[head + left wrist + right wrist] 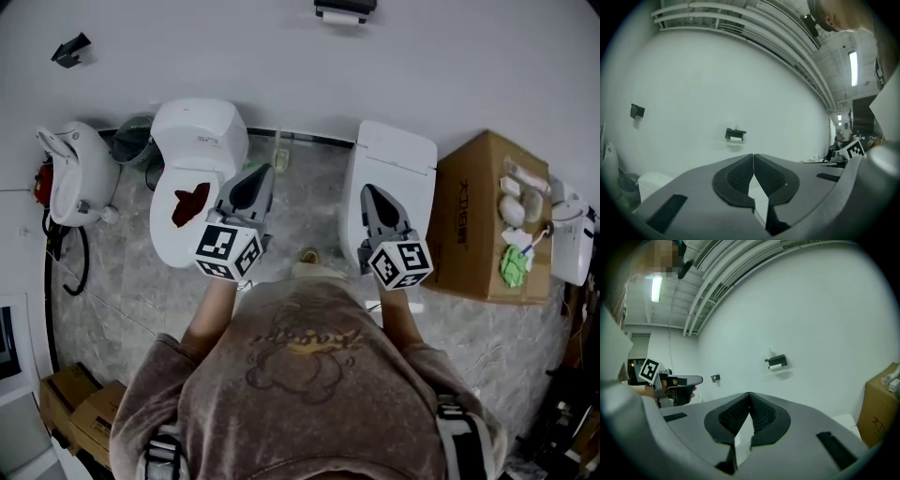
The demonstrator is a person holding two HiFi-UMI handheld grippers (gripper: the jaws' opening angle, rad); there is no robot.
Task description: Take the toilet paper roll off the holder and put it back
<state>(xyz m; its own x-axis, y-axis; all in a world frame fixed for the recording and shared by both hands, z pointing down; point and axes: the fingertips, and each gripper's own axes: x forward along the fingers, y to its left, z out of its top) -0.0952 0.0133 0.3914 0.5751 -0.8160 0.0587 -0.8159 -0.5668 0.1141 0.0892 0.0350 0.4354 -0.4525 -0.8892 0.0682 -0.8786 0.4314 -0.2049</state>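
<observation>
Both grippers sit well short of the toilet paper holder (345,7). The holder is a small black bracket up on the white wall. The toilet paper roll (775,366) is on it, white, tucked right under the black top piece. Nothing is touching it.

The left gripper (753,159) has its jaws pressed together at the tips with nothing between them. Same deal for the right gripper (749,397), closed and empty. In the head view both point toward the holder's wall. The left one is below and to the left of the holder, and the right one is almost straight below it.

Two white toilets stand against the wall below the holder. The left toilet (192,141) is down and to the left of the holder and has a dark red patch (190,202) on its seat. The right toilet (389,169) is just right of straight below the holder, lid down. A cardboard box (473,225) sits further right of that, with some small white and green bits on top that I can't make out. A second small black bracket (71,49) is on the same wall, far to the left of the holder.
</observation>
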